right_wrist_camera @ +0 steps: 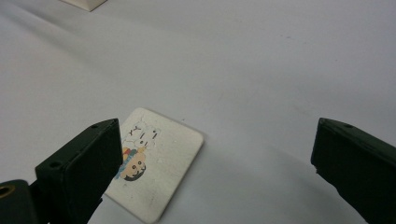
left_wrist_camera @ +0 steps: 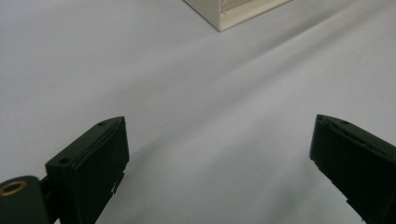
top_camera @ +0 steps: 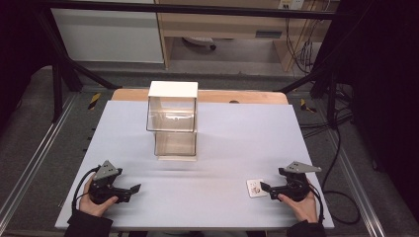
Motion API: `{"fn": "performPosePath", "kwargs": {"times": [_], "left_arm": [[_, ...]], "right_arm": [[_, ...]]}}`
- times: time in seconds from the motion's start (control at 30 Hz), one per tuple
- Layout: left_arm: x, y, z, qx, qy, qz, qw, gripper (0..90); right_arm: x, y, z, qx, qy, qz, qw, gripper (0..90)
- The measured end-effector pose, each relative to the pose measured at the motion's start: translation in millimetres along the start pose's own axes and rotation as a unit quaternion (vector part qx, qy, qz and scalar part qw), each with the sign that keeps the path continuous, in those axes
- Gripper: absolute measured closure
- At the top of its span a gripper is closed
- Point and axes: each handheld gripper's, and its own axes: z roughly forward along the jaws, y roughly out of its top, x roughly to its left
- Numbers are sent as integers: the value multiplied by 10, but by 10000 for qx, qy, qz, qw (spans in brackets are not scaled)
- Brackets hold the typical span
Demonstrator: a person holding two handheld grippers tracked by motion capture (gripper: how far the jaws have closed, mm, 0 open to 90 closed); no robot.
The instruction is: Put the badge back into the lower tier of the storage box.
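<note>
White and small, the card lies flat on the counter, just in front of the right claw. That claw is wide open and holds nothing. The left claw is wide open too, empty, well apart from the clear box.

The card is partly hidden behind one finger, its drawing perhaps a cartoon face.

Matt white card with a printed cartoon; clear glossy plastic box; smooth matt tabletop; matt black jaws.
</note>
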Motion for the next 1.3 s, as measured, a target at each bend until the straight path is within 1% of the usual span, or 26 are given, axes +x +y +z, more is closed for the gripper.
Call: {"fn": "performPosePath", "kwargs": {"times": [0.27,0.33,0.37,0.47,0.57,0.6,0.67,0.77,0.9,0.97,1.1,1.3], "left_arm": [[8,-12,-6,-26,11,-43,10000,43],[11,-14,-5,-28,26,-51,10000,45],[14,-13,-4,-28,21,-56,10000,46],[16,-10,-8,-31,29,-45,10000,48],[11,-9,-12,-42,37,-67,10000,48],[8,-8,-14,-42,43,-63,10000,49],[8,-7,-14,-47,44,-56,10000,49],[12,-12,-14,-50,49,-62,10000,51],[13,-11,-18,-55,55,-62,10000,52],[11,-10,-21,-63,63,-57,9999,53],[11,-11,-22,-63,66,-55,9999,54],[8,-11,-33,-115,70,-73,9999,55]], "right_arm": [[15,-5,-1,34,-41,-51,10000,29],[29,-7,-9,54,-47,-39,10000,35],[29,-7,-8,38,-62,-87,9999,39],[45,-9,-14,42,-68,-100,9999,64],[77,-11,-48,36,-97,-138,9999,127],[89,-13,-62,17,-83,-136,9999,158],[106,-21,-92,-35,-85,-231,9997,226],[134,-26,-111,-65,-79,-223,9997,315],[167,-28,-92,20,-5,-276,9996,413],[182,-33,-79,60,21,-323,9995,453],[199,-45,-76,119,70,-288,9995,512],[213,-56,-88,83,78,-337,9994,606]]}}
